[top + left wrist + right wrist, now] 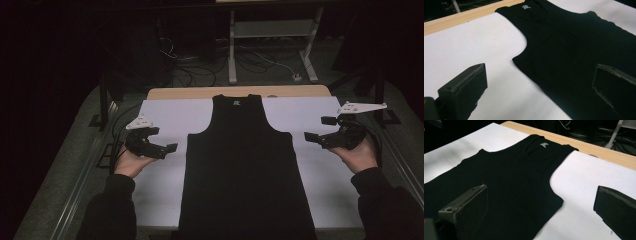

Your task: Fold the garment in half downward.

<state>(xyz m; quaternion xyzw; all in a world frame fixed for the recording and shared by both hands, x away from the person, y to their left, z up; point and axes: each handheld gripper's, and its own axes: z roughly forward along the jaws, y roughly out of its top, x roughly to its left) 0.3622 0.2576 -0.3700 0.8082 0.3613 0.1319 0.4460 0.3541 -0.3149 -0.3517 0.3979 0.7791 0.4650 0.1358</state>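
Lying flat on the white sheet (165, 120) that is covering the wooden table (200, 93), a black tank top (245, 165) is stretching between the two grippers, neck end far from the person and hem running off the near edge in the high view. That view is showing both hands at once: the left gripper (167, 148) is hovering just off the garment's left side and the right gripper (315, 134) just off its right side, each with its jaws spread apart and gripping nothing, each apart from the cloth. It is also taking in the dark floor beyond the table, with loose cables (200, 65) and a white frame (270, 30), which the gripper views are barely catching. The left gripper view is looking along its own released jaws: the left-hand jaw is hanging over bare white sheet (461, 45), the right-hand jaw over black fabric, and the tank top's (574, 50) armhole curve and side edge are lying between them. The right gripper view is mirroring this, with the left-hand jaw over the tank top (506, 177) and the right-hand jaw over white sheet (584, 182). Both close views are picking out a small white neck label (544, 144), which is showing only as a pale speck from above.
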